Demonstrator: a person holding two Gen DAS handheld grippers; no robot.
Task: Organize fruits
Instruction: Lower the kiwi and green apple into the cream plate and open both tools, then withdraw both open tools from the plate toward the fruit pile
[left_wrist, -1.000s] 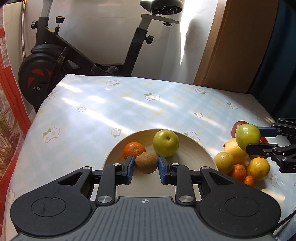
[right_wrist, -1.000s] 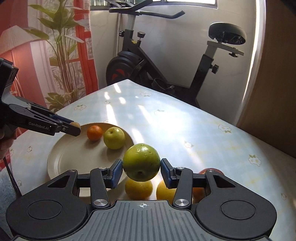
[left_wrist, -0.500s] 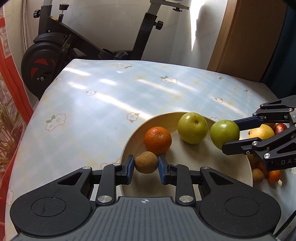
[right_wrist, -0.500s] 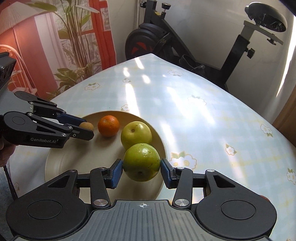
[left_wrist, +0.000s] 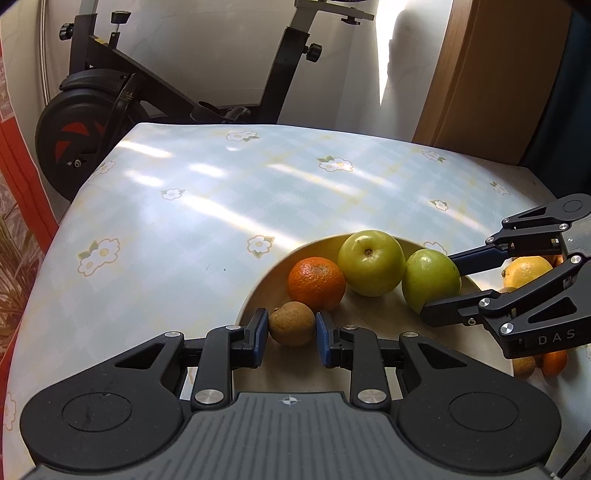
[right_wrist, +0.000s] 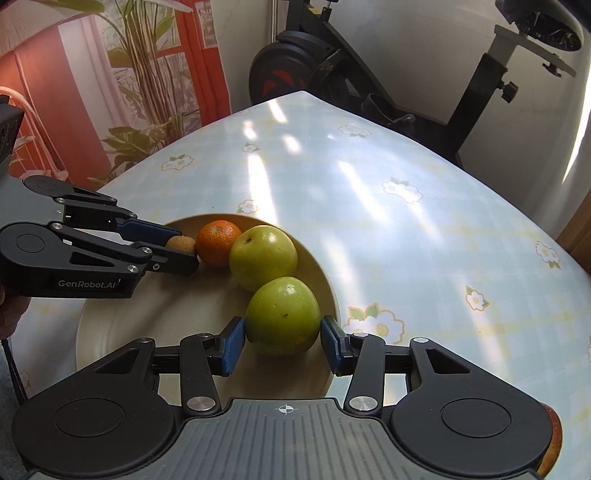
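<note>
Both grippers are over the plate (left_wrist: 258, 295), each carrying fruit. Left gripper (left_wrist: 291, 326) is clamped on the kiwi (left_wrist: 291, 323), low at the plate's near-left edge, just beside the orange (left_wrist: 317, 282). Right gripper (right_wrist: 282, 338) is clamped on a green apple (right_wrist: 282, 314), sitting right against the other apple (right_wrist: 263, 256) already in the plate (contact or a hair apart, can't tell).

Step in hand, as I read it: set both down and let go.

How to do it well:
- Kiwi: get it fully down on the plate floor before opening. It's small and round, and the plate slopes inward, so it'll likely roll toward the orange. Fine, but open slowly.
- Apple: it's by the plate's right rim (right_wrist: 332, 295). Bias it inward before release so it doesn't tip out onto the table (right_wrist: 406, 221).
- Open one side at a time; the two grippers are near each other and a wide opening could knock neighbours.
- Back out upward, not sideways.

More fruit is left in the pile (left_wrist: 524, 271) to the right of the plate.
</note>
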